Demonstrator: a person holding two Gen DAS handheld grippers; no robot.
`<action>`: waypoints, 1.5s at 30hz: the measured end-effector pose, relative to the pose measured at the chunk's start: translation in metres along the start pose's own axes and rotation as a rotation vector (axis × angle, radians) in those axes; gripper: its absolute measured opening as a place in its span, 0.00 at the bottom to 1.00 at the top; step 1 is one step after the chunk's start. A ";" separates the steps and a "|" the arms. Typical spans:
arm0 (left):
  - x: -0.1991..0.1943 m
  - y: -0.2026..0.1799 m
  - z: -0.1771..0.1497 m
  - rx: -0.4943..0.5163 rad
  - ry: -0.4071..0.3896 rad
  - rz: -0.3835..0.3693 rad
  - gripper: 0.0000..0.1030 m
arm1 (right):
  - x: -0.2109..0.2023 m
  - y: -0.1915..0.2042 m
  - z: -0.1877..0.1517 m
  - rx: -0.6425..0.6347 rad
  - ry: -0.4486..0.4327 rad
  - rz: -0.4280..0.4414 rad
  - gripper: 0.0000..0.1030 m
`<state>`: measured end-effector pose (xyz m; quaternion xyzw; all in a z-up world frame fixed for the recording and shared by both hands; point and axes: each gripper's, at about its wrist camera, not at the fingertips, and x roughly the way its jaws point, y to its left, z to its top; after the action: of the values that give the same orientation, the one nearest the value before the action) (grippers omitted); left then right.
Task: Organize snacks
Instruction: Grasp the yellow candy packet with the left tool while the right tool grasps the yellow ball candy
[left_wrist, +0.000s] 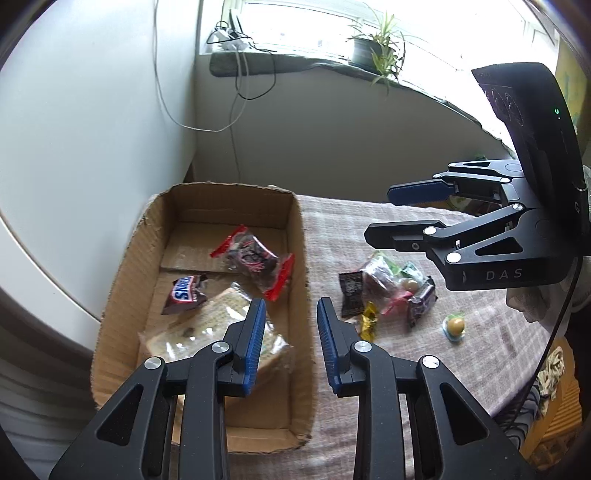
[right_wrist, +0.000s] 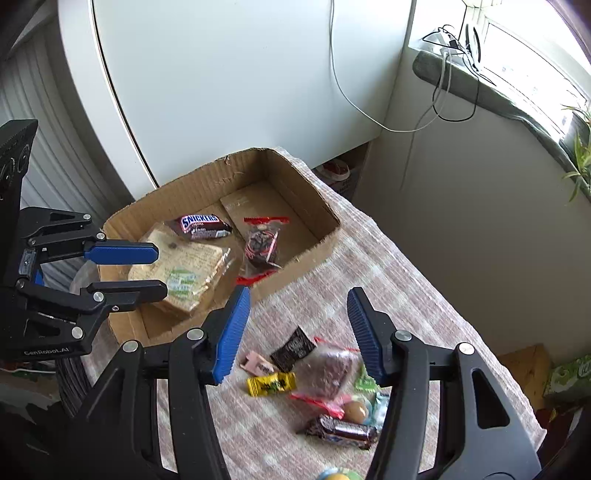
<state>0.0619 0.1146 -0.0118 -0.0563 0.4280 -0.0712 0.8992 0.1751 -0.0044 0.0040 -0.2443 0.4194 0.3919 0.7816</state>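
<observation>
Here the right gripper (right_wrist: 297, 332) hangs with fingers spread and empty right above the loose snack pile (right_wrist: 325, 387) on the surface's near part; the left gripper (left_wrist: 291, 339), fingers narrowly parted and empty, sits farther off by the cardboard box (left_wrist: 122, 280).

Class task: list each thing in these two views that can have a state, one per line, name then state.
Cardboard box: open-topped, partly filled.
Snickers bar: wrapped, in the box.
Sandwich: wrapped, flat in the box.
Red-ended packet: sealed, in the box.
Loose sweets: on the cloth, outside the box.
Left hand-held gripper: empty.
Right hand-held gripper: open, empty.
</observation>
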 end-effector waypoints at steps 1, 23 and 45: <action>0.001 -0.006 -0.001 0.005 0.001 -0.014 0.27 | -0.006 -0.003 -0.009 0.006 -0.003 -0.011 0.56; 0.079 -0.090 -0.033 0.060 0.062 0.007 0.27 | -0.019 -0.035 -0.188 0.127 0.041 -0.043 0.57; 0.106 -0.093 -0.036 0.115 0.074 0.058 0.21 | 0.004 -0.042 -0.207 0.173 0.058 -0.041 0.33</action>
<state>0.0932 0.0027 -0.1001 0.0105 0.4577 -0.0717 0.8862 0.1148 -0.1738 -0.1063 -0.1958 0.4691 0.3311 0.7950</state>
